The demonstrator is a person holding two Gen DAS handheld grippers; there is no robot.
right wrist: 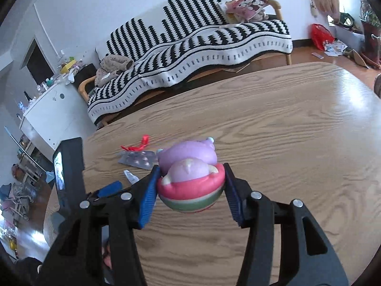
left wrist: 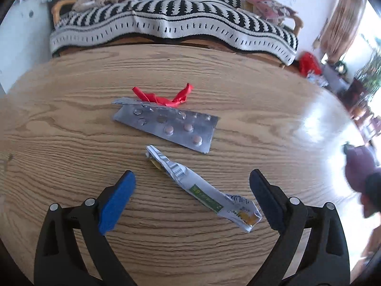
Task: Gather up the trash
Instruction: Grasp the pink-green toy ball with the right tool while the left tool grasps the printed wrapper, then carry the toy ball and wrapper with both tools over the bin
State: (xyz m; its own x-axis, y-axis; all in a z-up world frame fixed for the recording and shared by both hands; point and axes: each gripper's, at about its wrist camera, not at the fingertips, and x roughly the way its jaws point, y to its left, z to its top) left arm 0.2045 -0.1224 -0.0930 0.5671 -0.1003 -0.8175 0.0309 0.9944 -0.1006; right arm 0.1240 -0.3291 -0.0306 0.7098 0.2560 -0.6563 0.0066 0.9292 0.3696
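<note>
I find my left gripper [left wrist: 192, 186] spread wide over the table [left wrist: 262, 109], the crumpled wrapper [left wrist: 202, 188] lying diagonally between its pads, long axis toward the blister pack [left wrist: 166, 125], while my right gripper [right wrist: 190, 181] pinches a squishy toy [right wrist: 190, 176].

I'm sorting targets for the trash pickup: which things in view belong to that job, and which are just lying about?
Trash to collect:
- torn sachet, between the open left gripper fingers
- blister pack
- red ribbon

Not trash, or just around:
- squishy toy, clamped in the right gripper
- table
- striped sofa
- white cabinet
</note>
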